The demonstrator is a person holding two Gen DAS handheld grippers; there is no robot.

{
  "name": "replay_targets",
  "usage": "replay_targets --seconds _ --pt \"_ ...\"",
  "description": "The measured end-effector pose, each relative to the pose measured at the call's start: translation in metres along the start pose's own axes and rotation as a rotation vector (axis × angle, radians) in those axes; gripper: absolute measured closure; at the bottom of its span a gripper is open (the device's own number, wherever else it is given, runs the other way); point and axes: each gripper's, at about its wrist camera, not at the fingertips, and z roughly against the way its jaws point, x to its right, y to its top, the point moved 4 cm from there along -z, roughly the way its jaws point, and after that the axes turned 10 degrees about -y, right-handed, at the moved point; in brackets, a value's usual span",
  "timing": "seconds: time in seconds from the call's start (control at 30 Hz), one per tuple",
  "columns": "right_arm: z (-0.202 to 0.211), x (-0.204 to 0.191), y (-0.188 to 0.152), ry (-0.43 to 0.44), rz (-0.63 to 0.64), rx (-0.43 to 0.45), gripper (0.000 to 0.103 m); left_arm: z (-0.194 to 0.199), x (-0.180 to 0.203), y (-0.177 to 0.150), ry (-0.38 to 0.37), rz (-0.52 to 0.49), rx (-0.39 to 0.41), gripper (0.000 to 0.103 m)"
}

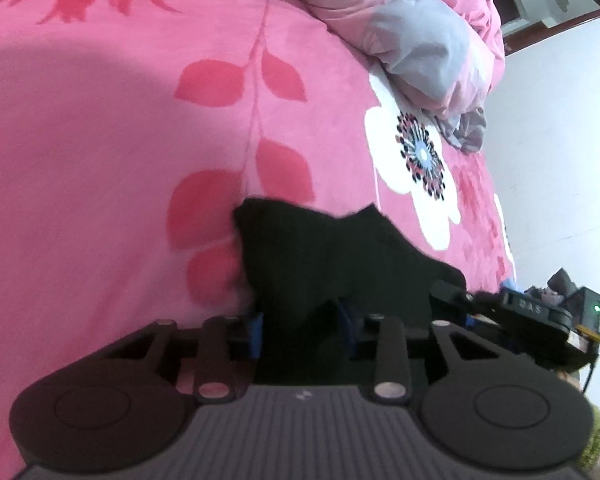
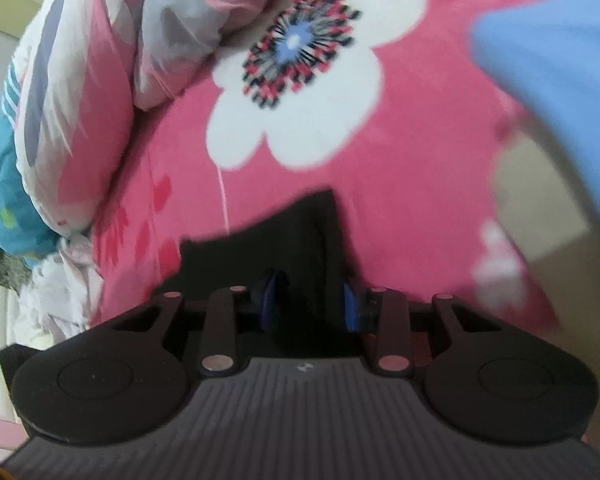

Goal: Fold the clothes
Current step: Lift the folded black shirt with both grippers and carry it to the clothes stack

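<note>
The left gripper [image 1: 300, 320] points forward over the bed, its blue-padded fingers [image 1: 256, 330] set a little apart with a fold of the black garment [image 1: 332, 256] filling the gap between them; the cloth rises from the fingers toward 12 o'clock in the left wrist view and drapes off toward 3 o'clock. Whether the pads actually press the cloth is hard to tell, but the fabric stands up from them as if pinched.

At about 3 o'clock in that same view, the right gripper [image 1: 452, 300] comes in sideways, its black body level with the garment's edge and touching it.

From the right wrist camera, the right gripper [image 2: 310, 304] shows its blue fingers [image 2: 350, 308] likewise slightly apart, with black garment [image 2: 296, 236] between them and peaking toward 12 o'clock. This view is blurred.

Under both lies the pink floral bedspread [image 1: 100, 140], with a white flower [image 2: 300, 76] at 12 o'clock in the right view. A bunched pink and grey quilt [image 1: 420, 40] sits at 1 o'clock in the left view. A blurred blue cloth [image 2: 552, 72] fills 2 o'clock in the right view.
</note>
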Motion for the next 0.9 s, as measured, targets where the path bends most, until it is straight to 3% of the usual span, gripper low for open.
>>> replay_targets --seconds 0.1,0.2,0.37,0.47,0.63,0.9 --pt "-0.005 -0.001 0.005 0.031 0.001 -0.011 0.074 -0.002 -0.001 0.000 0.010 -0.001 0.008 0.080" --pt "0.000 0.003 0.001 0.051 -0.014 -0.028 0.086 -0.002 0.000 -0.001 0.029 0.015 0.008 0.084" --pt "-0.004 -0.004 0.000 0.030 0.024 -0.001 0.092 -0.008 0.017 -0.001 0.098 -0.083 0.022 0.095" --pt "0.005 -0.019 0.000 0.043 0.075 0.049 0.093 0.000 0.034 -0.004 0.111 -0.139 0.055 0.097" --pt "0.057 -0.031 -0.011 0.088 0.091 0.135 0.093 0.039 0.075 -0.017 0.058 -0.196 0.111 0.097" --pt "0.188 -0.040 -0.057 0.101 -0.017 0.287 0.094 0.106 0.182 -0.054 -0.090 -0.336 0.083 0.097"
